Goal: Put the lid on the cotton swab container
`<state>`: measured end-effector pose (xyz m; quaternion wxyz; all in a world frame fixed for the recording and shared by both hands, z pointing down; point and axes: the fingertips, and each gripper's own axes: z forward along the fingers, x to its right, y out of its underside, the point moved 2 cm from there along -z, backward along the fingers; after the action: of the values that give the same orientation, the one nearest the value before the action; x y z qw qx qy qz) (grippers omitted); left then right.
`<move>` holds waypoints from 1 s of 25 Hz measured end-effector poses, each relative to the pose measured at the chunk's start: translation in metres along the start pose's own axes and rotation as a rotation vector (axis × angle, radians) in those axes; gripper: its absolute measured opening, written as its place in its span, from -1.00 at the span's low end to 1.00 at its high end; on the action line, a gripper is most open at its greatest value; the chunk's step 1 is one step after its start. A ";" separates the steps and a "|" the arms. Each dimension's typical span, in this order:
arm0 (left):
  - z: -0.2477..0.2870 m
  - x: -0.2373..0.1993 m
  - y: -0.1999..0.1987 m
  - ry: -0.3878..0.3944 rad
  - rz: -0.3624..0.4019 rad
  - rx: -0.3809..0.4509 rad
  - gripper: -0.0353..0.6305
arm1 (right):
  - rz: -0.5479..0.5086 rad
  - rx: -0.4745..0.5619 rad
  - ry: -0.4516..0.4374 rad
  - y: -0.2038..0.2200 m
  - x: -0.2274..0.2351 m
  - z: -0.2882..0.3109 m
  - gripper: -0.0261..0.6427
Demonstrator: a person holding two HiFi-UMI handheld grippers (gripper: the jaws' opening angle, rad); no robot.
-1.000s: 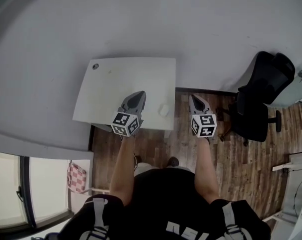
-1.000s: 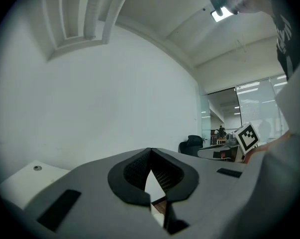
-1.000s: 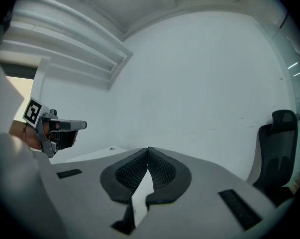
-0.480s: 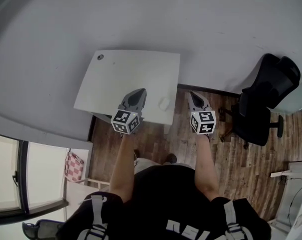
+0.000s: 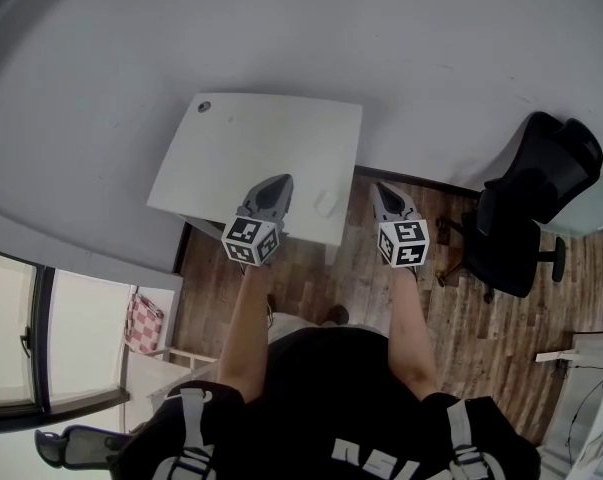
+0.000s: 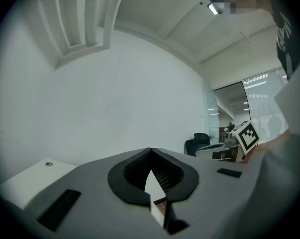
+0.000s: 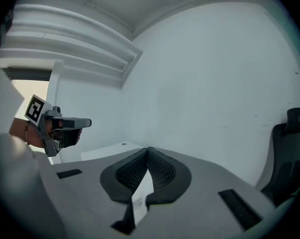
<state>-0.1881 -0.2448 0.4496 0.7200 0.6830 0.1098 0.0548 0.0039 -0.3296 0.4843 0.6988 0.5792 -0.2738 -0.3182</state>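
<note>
A small white container point(image 5: 327, 204) sits near the front right corner of the white table point(image 5: 241, 148). It is too small to tell a lid from the body. My left gripper point(image 5: 274, 192) hovers over the table's front edge, just left of the container, jaws shut and empty. My right gripper point(image 5: 385, 194) hangs beyond the table's right side over the wooden floor, also shut with nothing held. In the left gripper view the fingertips point(image 6: 150, 151) meet, and in the right gripper view the pads point(image 7: 148, 150) touch. Neither gripper view shows the container.
A black office chair point(image 5: 526, 208) stands at the right on the wooden floor point(image 5: 451, 318). A red checked bag point(image 5: 145, 322) lies at the lower left. A grey wall point(image 5: 281, 28) rises behind the table. The person's arms and dark shirt fill the bottom.
The head view has drifted, so the table sits slightly higher in the picture. Both grippers stay shut and in nearly the same places.
</note>
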 end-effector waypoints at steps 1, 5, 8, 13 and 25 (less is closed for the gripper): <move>0.000 0.001 0.000 -0.002 0.000 -0.001 -0.82 | 0.001 0.000 -0.002 0.001 0.000 -0.001 -0.89; 0.001 0.004 0.001 -0.007 0.000 -0.004 -0.82 | 0.001 -0.004 -0.008 0.002 0.003 -0.002 -0.89; 0.001 0.006 0.002 -0.015 0.000 -0.004 -0.82 | 0.002 -0.004 -0.015 0.003 0.003 -0.003 -0.89; 0.002 0.012 0.002 -0.021 0.001 -0.005 -0.82 | 0.007 0.000 -0.025 0.004 0.006 -0.007 -0.89; -0.010 0.016 0.005 -0.050 -0.002 -0.010 -0.82 | 0.009 -0.007 -0.041 0.007 0.006 -0.009 -0.89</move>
<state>-0.1740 -0.2314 0.4529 0.7259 0.6805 0.0921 0.0374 0.0158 -0.3273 0.4897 0.6967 0.5687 -0.2895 -0.3278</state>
